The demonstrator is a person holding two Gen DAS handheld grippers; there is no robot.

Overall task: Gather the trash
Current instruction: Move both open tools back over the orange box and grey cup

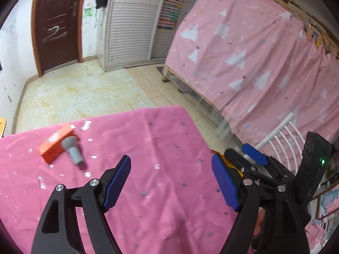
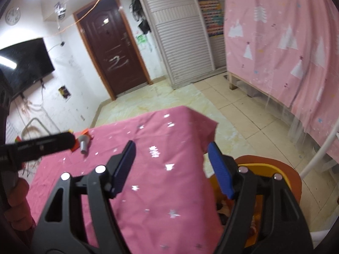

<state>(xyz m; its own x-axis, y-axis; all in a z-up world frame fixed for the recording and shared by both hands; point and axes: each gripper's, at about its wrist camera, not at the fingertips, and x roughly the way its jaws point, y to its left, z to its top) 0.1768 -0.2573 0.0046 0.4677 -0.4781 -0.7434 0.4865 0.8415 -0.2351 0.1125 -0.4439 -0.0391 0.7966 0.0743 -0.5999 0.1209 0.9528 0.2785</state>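
Both grippers, left gripper (image 1: 171, 182) and right gripper (image 2: 171, 169), are held open and empty; trash, an orange box (image 1: 55, 144) and grey piece (image 1: 74, 151), lies far left, awaiting pickup; a reach is judged next, bin (image 2: 269, 165) being near right

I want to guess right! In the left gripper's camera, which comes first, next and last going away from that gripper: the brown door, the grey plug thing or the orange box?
1. Grey plug, left on the pink cloth.
2. Orange box, touching behind it.
3. Brown door, across the floor.

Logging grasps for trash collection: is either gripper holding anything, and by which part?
Nothing is held. The left gripper and right gripper are both open and empty above the pink tablecloth.
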